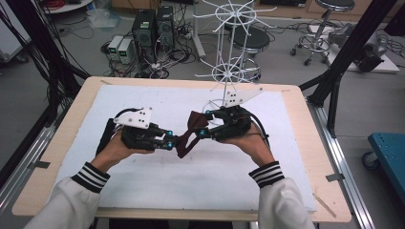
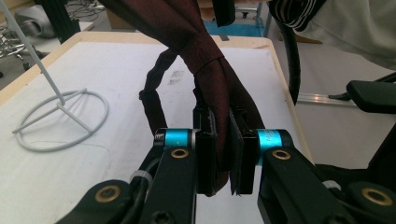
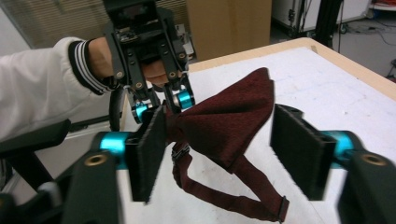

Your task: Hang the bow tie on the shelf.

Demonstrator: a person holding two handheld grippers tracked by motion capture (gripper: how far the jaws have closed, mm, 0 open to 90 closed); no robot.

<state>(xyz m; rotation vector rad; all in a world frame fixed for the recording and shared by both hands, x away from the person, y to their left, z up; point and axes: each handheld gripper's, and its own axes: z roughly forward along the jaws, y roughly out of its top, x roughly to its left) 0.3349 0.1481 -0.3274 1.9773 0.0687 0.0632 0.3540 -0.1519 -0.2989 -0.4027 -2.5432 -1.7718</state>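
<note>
thing: bow tie, dark maroon, of a coarse, nubbly cloth
parts: two fanned wings, a pinched centre knot, a thin neck strap of the same cloth with a small clasp
state: held up off the white mat, one wing pinched flat, the other spread wide
pose: tilted, running slantwise from lower left to upper right in the high view
strap: hangs below in a loose loop
place: above the middle of the table

Nothing to read here, folks — no lettering, label, brand, number or sign can be made out anywhere, and whatever print the gear in the background may carry is too small to tell.
</note>
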